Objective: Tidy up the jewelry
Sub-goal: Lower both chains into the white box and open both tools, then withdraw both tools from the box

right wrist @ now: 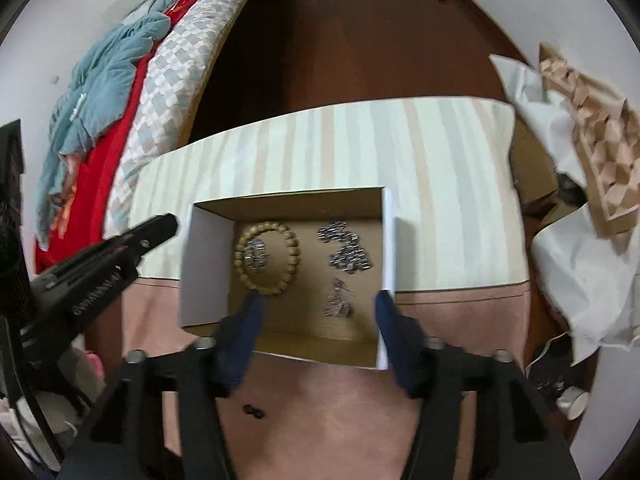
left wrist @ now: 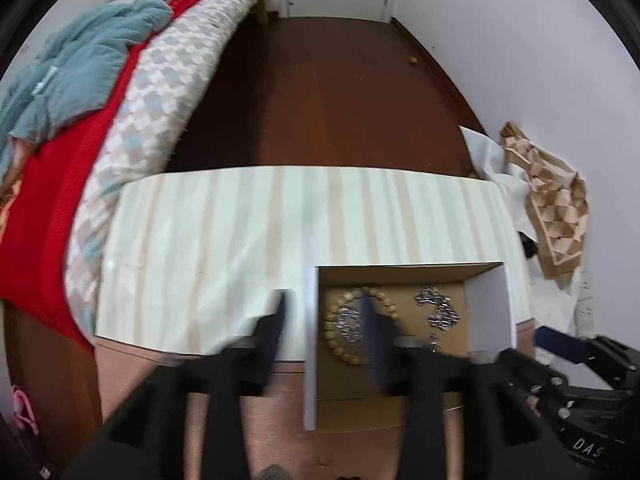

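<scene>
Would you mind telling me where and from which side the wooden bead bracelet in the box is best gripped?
I would take the wooden bead bracelet from straight above, one finger inside the ring and one outside, on its bare far arc. It lies flat on the floor of the box, so no side approach works, and a silver piece sits inside the loop.

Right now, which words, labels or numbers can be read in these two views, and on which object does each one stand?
"DAS": white letters on the black body of the right tongs, left wrist view; cut off at the frame edge.
Embossed lettering on the black body of the left tongs, right wrist view: upside down and blurred, unreadable.
No other text.
</scene>
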A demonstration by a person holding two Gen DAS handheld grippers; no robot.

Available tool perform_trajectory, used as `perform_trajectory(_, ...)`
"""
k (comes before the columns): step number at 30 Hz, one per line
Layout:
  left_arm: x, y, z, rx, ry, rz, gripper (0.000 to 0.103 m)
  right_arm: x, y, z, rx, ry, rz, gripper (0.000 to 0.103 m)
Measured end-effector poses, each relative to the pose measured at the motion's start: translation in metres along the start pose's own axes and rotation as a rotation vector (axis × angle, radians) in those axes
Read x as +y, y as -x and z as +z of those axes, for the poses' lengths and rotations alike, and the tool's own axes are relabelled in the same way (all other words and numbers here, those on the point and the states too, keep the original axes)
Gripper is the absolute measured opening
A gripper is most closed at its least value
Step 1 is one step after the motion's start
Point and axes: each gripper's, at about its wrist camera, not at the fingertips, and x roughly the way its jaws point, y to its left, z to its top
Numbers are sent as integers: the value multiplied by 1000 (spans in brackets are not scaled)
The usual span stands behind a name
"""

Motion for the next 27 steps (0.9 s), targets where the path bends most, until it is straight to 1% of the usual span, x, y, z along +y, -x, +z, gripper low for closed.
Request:
perform_trajectory(1,1,2,-2,-15,3,14,73,1,1,-1,-7,7,-18,63)
perform_trajectory(2,2,5,-3,-31,4,34,75,1,2,-2,-17,18,-48,63)
perform_trajectory(3,4,7,-6,-43,4,53,75,1,4,-4,-28,26,-75,69)
perform_trajectory(4,5,9,-9,-49,7,61,76,2,5,-3,-33,33,-94,80)
perform_trajectory(5,8,11,-13,-57,10,69,80,3,5,-6,-45,47,-140,85)
perform_trajectory(6,8,12,-15,-63,10,75,86,3,6,-8,-54,54,-168,92)
perform_trajectory(7,9,14,-18,-69,7,80,98,4,5,-8,-58,58,-184,95)
perform_trajectory(8,10,15,-23,-74,0,90,101,3,4,-11,-61,59,-204,95)
perform_trajectory(11,11,17,-34,-73,-10,96,101,1,0,-20,-78,58,-244,101)
perform_trajectory(16,12,20,-50,-64,-16,123,102,2,-2,-31,-109,48,-266,101)
perform_trajectory(21,12,31,-61,-79,-13,136,102,7,5,-39,-135,46,-273,101)
perform_trajectory(24,12,44,-67,-107,-9,140,102,9,14,-46,-150,48,-274,101)
perform_trajectory(27,10,62,-74,-156,-12,168,102,14,26,-52,-173,52,-276,101)
